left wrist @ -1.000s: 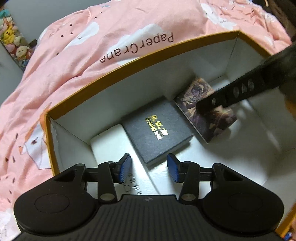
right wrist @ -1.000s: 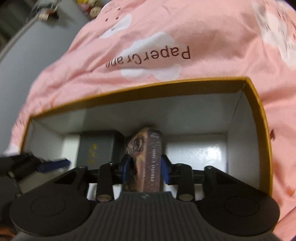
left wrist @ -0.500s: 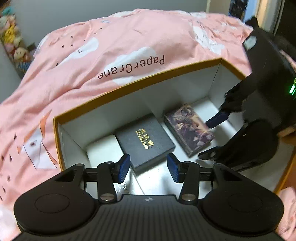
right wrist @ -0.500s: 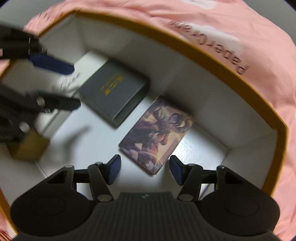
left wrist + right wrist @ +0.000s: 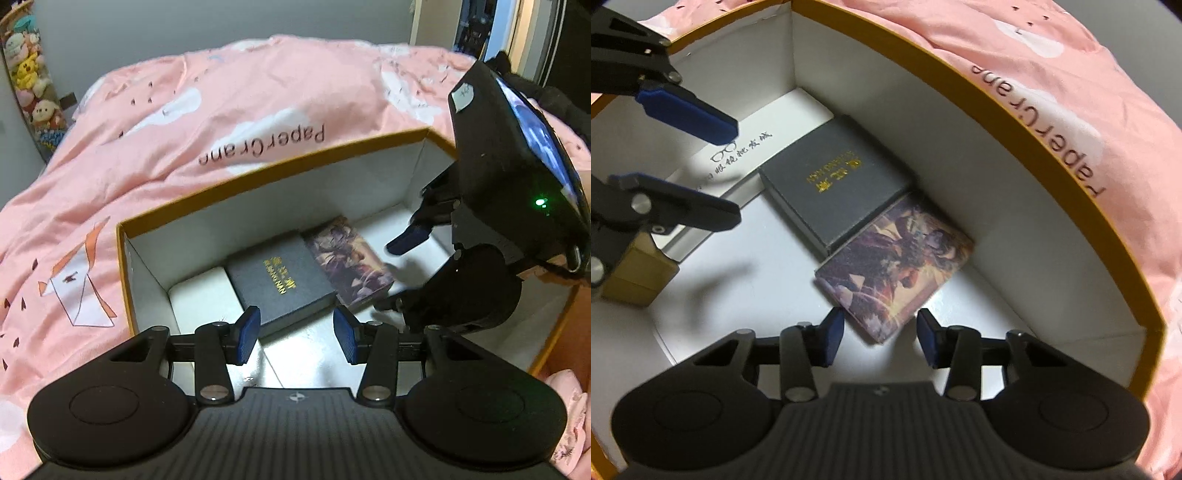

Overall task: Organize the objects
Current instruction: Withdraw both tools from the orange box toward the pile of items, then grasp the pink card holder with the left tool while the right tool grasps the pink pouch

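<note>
The illustrated box (image 5: 897, 266) is laid flat on the floor of the orange-rimmed carton (image 5: 1071, 206), one long side touching the dark grey box (image 5: 836, 184) with gold lettering, the far short end near the carton's back wall. In the right wrist view its long axis is seen running diagonally, from the near-left corner, just ahead of the right gripper (image 5: 881, 338), up toward the far right.

The right gripper's jaws have just been opening and now stand parted with nothing pinched. Only the near corner of the illustrated box shows between the pads in that view; whether the jaws sit above it or level with it cannot be told. The release is judged done.

The left gripper (image 5: 295, 334) is held about half open and empty, over the near end of the grey box. A white box (image 5: 201, 295) with an eyeglasses print lies to that box's other side, and a tan box (image 5: 639, 275) sits by the left gripper in the right wrist view.

The right gripper is the nearer to the illustrated box. If it is squared up further, a push along its short axis toward the grey box is judged the likely move. The carton rests on a pink duvet (image 5: 221, 110).
</note>
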Demonstrator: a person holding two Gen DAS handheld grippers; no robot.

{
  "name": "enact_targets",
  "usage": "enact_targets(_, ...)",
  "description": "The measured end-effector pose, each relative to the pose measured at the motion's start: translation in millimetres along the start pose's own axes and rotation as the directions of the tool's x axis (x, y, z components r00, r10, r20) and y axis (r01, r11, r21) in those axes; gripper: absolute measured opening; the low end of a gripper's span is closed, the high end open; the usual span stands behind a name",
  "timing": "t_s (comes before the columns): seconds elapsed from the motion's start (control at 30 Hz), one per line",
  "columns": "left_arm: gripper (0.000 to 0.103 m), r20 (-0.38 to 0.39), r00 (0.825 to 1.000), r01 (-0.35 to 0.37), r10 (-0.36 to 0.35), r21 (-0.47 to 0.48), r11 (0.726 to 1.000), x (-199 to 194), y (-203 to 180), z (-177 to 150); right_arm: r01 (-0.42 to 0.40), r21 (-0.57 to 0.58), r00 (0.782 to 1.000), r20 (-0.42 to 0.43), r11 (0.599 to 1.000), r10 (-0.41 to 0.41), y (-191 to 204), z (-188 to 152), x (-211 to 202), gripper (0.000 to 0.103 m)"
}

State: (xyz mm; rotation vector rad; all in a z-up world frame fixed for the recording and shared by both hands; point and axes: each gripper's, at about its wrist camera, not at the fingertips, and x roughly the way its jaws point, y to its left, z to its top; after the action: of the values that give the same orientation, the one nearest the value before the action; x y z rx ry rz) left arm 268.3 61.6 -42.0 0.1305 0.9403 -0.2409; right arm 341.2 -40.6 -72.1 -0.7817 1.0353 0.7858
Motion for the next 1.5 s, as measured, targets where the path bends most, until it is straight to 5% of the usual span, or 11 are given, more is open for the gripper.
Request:
enact_targets(0.23,0.054,0.133,0.991,-0.017,0.023,-0.050,0.999,-56.3,-17.7,-15.8,-0.036,0.112,0.980,0.197,0.993,0.014,2.2,-34.9,-85.9,0.064)
enact_targets(0.4,0.054,0.191,0.980,0.083,-0.061,-0.109,0.991,-92.9,-37.7,-37.8,-0.005,0.196,0.939,0.339,0.981,-0.062,35.0,-74.6,-149.3,0.072)
enact_targets(0.6,0.054,0.195,0.971,0.164,-0.138,-0.124,0.979,-110.8,-78.8,-77.2,-0.042,0.339,0.904,0.413,0.940,-0.108,61.7,-137.2,-189.6,0.072)
enact_targets(0.77,0.054,0.148,0.972,0.207,-0.185,-0.156,0.966,-100.8,-105.8,-100.9,-0.040,0.465,0.905,0.392,0.885,-0.165,80.1,-183.5,-176.5,0.072)
enact_targets(0.93,0.054,0.085,0.978,0.202,-0.190,-0.173,0.964,-87.5,-120.0,-112.0,-0.107,0.596,0.938,0.325,0.796,-0.118,81.6,-223.8,-145.8,0.071)
enact_targets(1.23,0.054,0.046,0.979,0.204,-0.199,-0.195,0.959,-76.6,-126.4,-115.3,-0.207,0.677,0.949,0.315,0.706,-0.025,67.0,-257.2,-115.2,0.076)
enact_targets(1.5,0.053,-0.018,0.985,0.161,-0.169,-0.222,0.962,-66.2,-126.9,-121.0,-0.254,0.657,0.939,0.343,0.710,0.018,72.0,-253.4,-93.9,0.071)
